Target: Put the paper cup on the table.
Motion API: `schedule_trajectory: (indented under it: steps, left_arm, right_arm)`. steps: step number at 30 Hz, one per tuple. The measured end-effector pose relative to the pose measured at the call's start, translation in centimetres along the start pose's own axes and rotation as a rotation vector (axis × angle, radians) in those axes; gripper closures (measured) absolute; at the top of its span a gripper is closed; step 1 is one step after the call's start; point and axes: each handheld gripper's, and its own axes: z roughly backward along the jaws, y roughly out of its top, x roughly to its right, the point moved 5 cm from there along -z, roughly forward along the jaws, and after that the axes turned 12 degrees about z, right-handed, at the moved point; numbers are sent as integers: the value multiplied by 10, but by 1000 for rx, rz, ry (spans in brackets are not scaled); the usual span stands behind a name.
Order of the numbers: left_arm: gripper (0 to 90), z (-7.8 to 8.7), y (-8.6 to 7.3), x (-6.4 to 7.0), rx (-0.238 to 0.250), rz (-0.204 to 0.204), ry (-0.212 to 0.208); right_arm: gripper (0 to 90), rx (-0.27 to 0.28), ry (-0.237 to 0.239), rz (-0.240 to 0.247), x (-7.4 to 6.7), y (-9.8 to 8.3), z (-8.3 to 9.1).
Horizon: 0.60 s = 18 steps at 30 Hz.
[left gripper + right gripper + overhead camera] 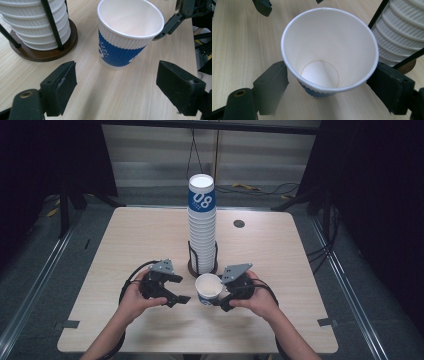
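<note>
A white paper cup with a blue ribbed band [207, 286] [122, 50] stands on the table, open end up and empty inside [329, 45]. My right gripper [217, 296] [332, 76] is shut on it, one jaw against each side just below the rim. One of its jaws also appears at the cup's rim in the left gripper view. My left gripper [181, 289] [117, 82] is open a short way to the cup's left, pointing at it, with nothing between its jaws.
A tall stack of ribbed cups [202, 227] [37, 22] [402, 30] stands in a black wire holder on a round wooden base [45, 53], just behind the held cup. A small dark round cap [239, 223] sits in the tabletop at the back right.
</note>
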Motion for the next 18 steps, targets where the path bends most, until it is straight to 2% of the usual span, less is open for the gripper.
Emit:
schedule_trajectory:
  steps: [3,7,11,18]
  left_arm:
    - [164,1,-1,-1,-4,-6,9]
    - [164,3,-3,-2,0,5,11]
    - [164,4,-6,-1,-9,-2,19]
    - [162,11,-9,-1,-7,3,31]
  right_arm:
    - [151,16,0,-47,0,-3,-1]
    - [136,30,-1,-78,-2,-6,2]
    - [134,45,-9,-117,-3,-12,7]
    - [133,59,-18,-143,-4,-20,15]
